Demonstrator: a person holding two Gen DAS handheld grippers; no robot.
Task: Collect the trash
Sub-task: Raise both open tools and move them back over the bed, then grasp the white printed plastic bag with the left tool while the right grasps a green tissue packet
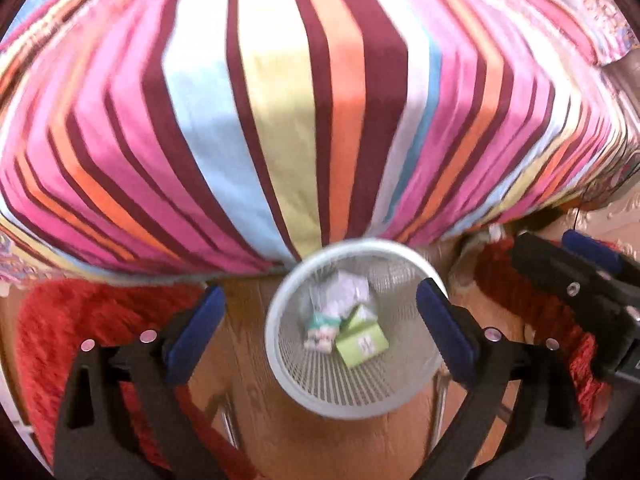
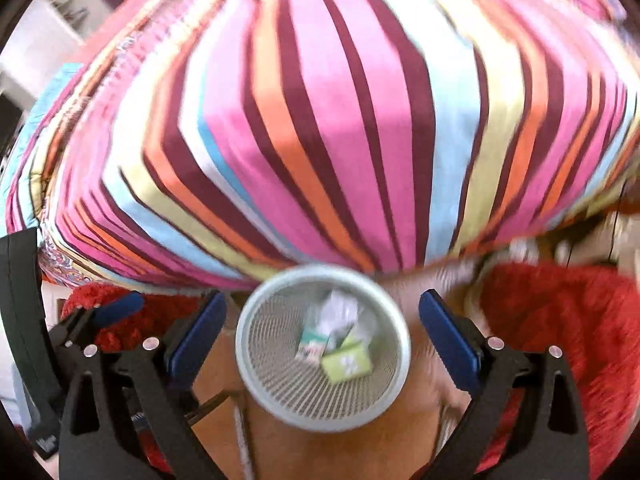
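Observation:
A white mesh waste basket (image 1: 280,368) stands on the wooden floor at the foot of a striped bed; it also shows in the right wrist view (image 2: 264,376). Inside lie a green carton (image 1: 362,344), a small teal and white pack (image 1: 322,330) and crumpled white paper (image 1: 348,286); the right view shows the same carton (image 2: 346,364) and paper (image 2: 340,308). My left gripper (image 1: 320,328) hangs above the basket, open and empty. My right gripper (image 2: 322,330) is also above it, open and empty. The right gripper shows at the left view's right edge (image 1: 592,276).
The bed with its striped cover (image 1: 300,100) fills the upper half of both views. Red shaggy rugs (image 1: 80,328) (image 2: 560,320) lie on the floor on either side of the basket. Thin cords run across the floor (image 2: 240,432).

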